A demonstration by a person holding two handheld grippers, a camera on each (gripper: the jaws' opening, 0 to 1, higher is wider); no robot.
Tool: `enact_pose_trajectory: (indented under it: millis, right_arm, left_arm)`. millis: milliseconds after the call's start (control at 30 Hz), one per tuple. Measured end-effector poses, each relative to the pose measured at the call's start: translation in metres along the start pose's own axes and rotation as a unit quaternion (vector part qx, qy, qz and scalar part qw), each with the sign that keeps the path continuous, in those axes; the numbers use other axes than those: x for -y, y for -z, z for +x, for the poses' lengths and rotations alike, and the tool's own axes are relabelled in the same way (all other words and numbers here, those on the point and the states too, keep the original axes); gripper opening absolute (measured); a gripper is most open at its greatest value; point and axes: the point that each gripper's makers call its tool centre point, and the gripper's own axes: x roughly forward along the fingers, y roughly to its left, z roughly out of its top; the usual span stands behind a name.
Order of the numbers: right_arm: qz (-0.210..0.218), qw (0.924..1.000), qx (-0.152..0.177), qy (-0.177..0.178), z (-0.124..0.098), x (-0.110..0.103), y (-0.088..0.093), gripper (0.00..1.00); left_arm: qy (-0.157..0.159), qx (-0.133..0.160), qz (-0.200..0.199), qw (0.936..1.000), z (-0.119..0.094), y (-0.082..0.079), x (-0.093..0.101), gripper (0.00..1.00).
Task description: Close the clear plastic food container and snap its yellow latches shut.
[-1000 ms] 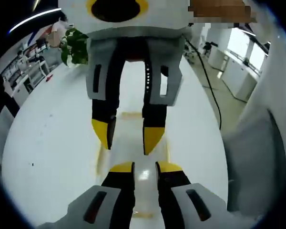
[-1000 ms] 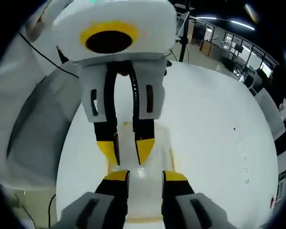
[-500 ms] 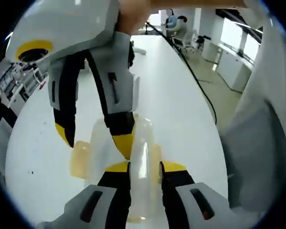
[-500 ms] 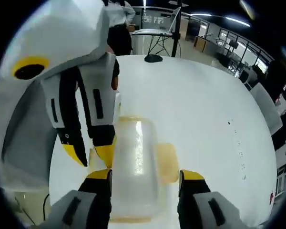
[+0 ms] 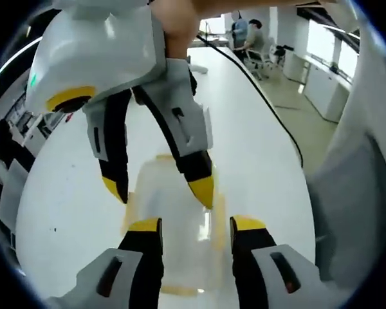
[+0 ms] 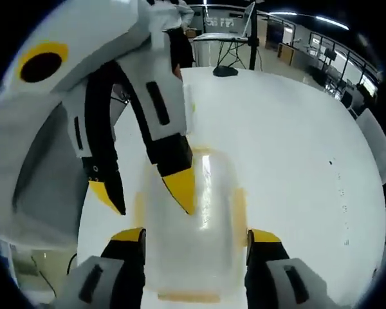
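container: clear plastic food container (image 5: 174,212) (image 6: 196,219) lies on the white surface (image 5: 71,193) (image 6: 296,167), lid down on it, between both tools.
latches: yellow latches (image 5: 132,206) (image 6: 239,209) show as pale yellow strips along the container's long sides and near end; whether they are snapped cannot be told.
left hand-held gripper: left hand-held gripper (image 5: 194,225) (image 6: 145,193) has jaws spread, one yellow tip on each side of the container in its own view. in the right gripper view it comes in from the upper left, one tip over the lid, the other off the container's side.
right hand-held gripper: right hand-held gripper (image 6: 196,235) (image 5: 161,187) has jaws spread wide, straddling the container's near end. in the left gripper view it reaches in from above, one tip over the lid, the other beside the container's edge.
contact: tip-to-lid touching cannot be told.
background: cable (image 5: 257,90) runs along the surface; seated person (image 5: 254,38) at its far end; tripod stand (image 6: 228,61) beyond the surface.
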Motion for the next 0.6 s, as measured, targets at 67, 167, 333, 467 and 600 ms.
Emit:
enact_pose_trajectory:
  millis: [67, 167, 333, 467, 600]
  right_arm:
    - [0.0, 1.0, -0.001, -0.002, 0.0, 0.001, 0.0, 0.63]
    - [0.005, 1.0, -0.003, -0.001, -0.002, 0.004, -0.002, 0.59]
    - [0.003, 1.0, -0.001, 0.001, -0.005, 0.006, -0.005, 0.57]
    - [-0.007, 0.9999, -0.011, 0.001, -0.001, 0.01, -0.006, 0.55]
    - [-0.001, 0.9996, -0.025, -0.012, 0.002, 0.01, -0.005, 0.57]
  left_arm:
    - [-0.003, -0.005, 0.007, 1.0, 0.002, 0.002, -0.002, 0.43]
    - [-0.001, -0.002, -0.001, 1.0, 0.003, 0.0, -0.004, 0.42]
    - [0.007, 0.001, -0.008, 0.9999, 0.008, 0.001, -0.003, 0.41]
    - [0.006, 0.0, -0.002, 1.0, 0.012, 0.002, -0.003, 0.41]
    - [-0.002, -0.002, 0.021, 0.9998, 0.014, 0.002, -0.001, 0.42]
